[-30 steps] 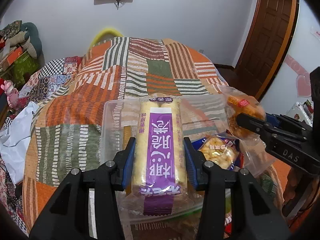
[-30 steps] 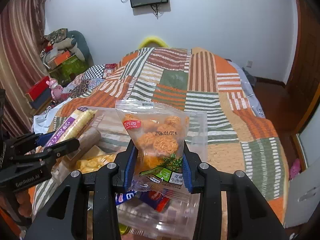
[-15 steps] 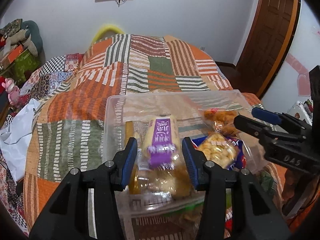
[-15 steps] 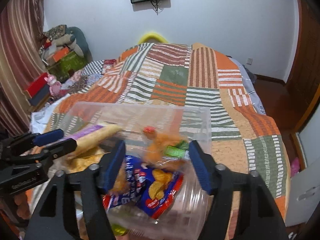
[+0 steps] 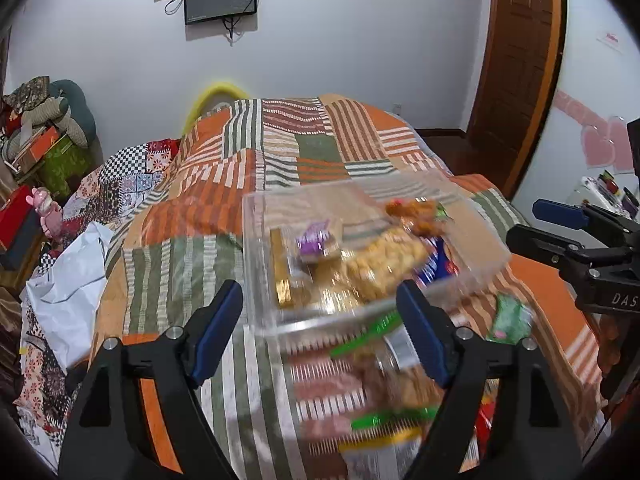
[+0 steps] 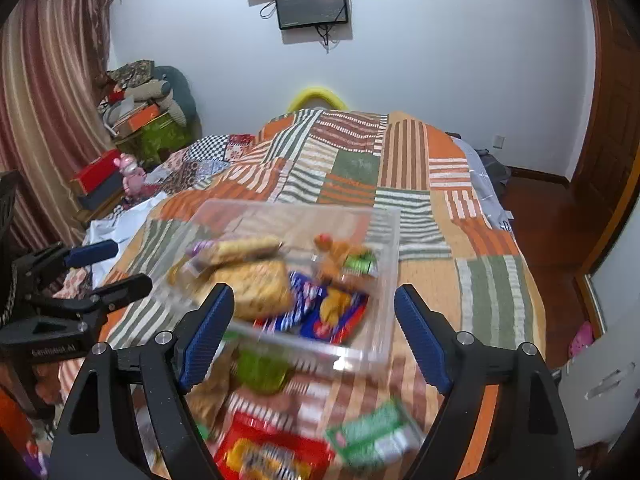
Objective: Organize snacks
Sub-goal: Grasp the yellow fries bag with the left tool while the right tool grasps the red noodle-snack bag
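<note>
A clear plastic bin (image 5: pixel 264 312) (image 6: pixel 390 264) sits on the patchwork bed. In it lie the purple-labelled roll pack (image 5: pixel 318 240) (image 6: pixel 236 249), the orange snack bag (image 5: pixel 416 214) (image 6: pixel 338 252), a yellow puffed-snack bag (image 5: pixel 384 268) (image 6: pixel 260 288) and blue packets (image 6: pixel 320 312). My left gripper (image 5: pixel 320 332) is open and empty, above and just short of the bin's near wall. My right gripper (image 6: pixel 314 332) is open and empty at the bin's near edge. Loose blurred snacks lie near me: green packs (image 5: pixel 510 316) (image 6: pixel 372 436) and a red pack (image 6: pixel 268 452).
The patchwork quilt (image 5: pixel 296 152) covers the bed. A white plastic bag (image 5: pixel 76 276) lies at its left edge. Boxes and a pink toy (image 6: pixel 130 174) stand left of the bed. A wooden door (image 5: pixel 516 68) is at the right.
Both grippers opened and let go: the purple roll pack and the orange snack bag dropped into the bin. Both grippers pulled back and up.
</note>
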